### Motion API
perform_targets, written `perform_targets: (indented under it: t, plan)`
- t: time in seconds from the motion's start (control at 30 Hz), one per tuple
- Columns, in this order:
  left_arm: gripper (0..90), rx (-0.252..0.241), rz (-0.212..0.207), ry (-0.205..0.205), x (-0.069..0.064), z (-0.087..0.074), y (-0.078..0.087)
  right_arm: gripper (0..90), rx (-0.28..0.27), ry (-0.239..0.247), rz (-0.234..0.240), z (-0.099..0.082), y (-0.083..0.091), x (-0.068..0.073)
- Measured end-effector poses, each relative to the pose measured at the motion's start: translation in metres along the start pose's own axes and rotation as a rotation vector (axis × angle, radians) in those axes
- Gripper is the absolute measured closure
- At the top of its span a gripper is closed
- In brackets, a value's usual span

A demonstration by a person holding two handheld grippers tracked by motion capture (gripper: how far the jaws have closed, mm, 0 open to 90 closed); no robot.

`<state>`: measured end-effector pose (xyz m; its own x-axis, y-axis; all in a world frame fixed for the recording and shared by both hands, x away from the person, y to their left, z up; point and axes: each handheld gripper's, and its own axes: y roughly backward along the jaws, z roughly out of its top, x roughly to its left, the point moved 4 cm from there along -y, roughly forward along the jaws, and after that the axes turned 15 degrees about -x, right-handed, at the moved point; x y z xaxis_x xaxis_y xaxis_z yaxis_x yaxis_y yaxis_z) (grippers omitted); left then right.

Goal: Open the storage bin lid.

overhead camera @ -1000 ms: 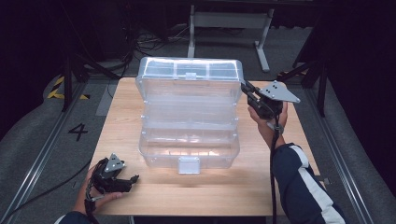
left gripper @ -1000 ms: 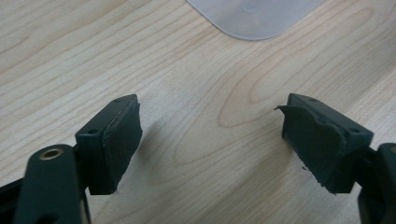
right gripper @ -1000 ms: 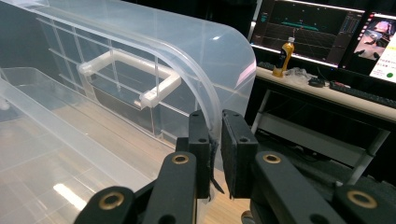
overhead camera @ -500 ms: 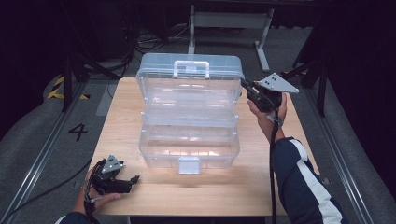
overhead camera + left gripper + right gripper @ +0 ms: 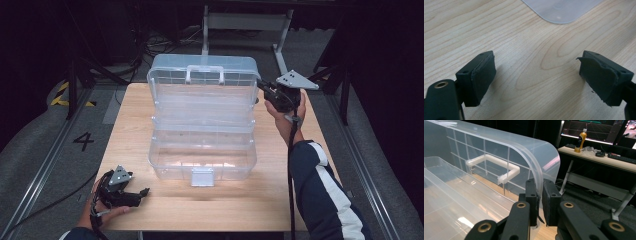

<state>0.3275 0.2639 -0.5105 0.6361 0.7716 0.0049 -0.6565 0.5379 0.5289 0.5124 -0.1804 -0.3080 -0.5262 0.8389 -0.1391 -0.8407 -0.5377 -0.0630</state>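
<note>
Clear plastic organiser box (image 5: 202, 150) sits in the middle of a light wooden table (image 5: 280, 200), its lid (image 5: 202, 80) raised towards twelve o'clock with the white handle (image 5: 205, 74) showing near the top edge. On the lid's edge at about two o'clock the right gripper (image 5: 261, 86) is clamped; in the right gripper view its pads (image 5: 532, 195) pinch the lid's curved rim (image 5: 541, 170) between them. At about seven o'clock on the table, well apart from the box, rests the left gripper (image 5: 145, 191); its jaws have just been opening, and in the left gripper view they stand wide apart over bare wood grain with nothing between them, a rounded corner of the box (image 5: 561, 10) lying farther off.

Around the table is grey carpeted floor (image 5: 45, 165) bearing a painted number 4 (image 5: 83, 141) at nine o'clock, beside a metal rail (image 5: 30, 185). A yellow and black striped marking (image 5: 65, 95) lies at ten o'clock. Dark stands and cables fill the gloom at twelve o'clock. In the right gripper view a second desk (image 5: 599, 160) carries an orange bottle (image 5: 580, 141), keyboards and lit monitors (image 5: 594, 130).
</note>
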Motion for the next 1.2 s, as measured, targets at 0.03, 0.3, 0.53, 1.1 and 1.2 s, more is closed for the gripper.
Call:
perform_targets:
  t: [0.03,0.3,0.53,1.1,1.2]
  plan:
    - [13.9,-0.001,-0.001,-0.004,0.001,0.000,0.000,84.1,0.003,-0.004,0.002,0.000,-0.001,-0.001]
    - [13.9,0.001,-0.005,0.003,0.000,0.000,-0.001,83.9,0.017,-0.017,0.006,0.000,-0.009,-0.006]
    - [13.2,0.006,-0.003,0.002,0.001,0.002,-0.003,83.5,0.042,-0.027,0.008,-0.001,-0.020,-0.013]
    - [13.1,0.002,-0.005,0.010,0.000,0.002,-0.004,82.7,0.080,-0.048,-0.005,-0.008,-0.042,-0.024]
    - [13.1,0.003,-0.004,0.010,0.000,0.002,-0.004,82.6,0.087,-0.053,-0.007,-0.008,-0.046,-0.025]
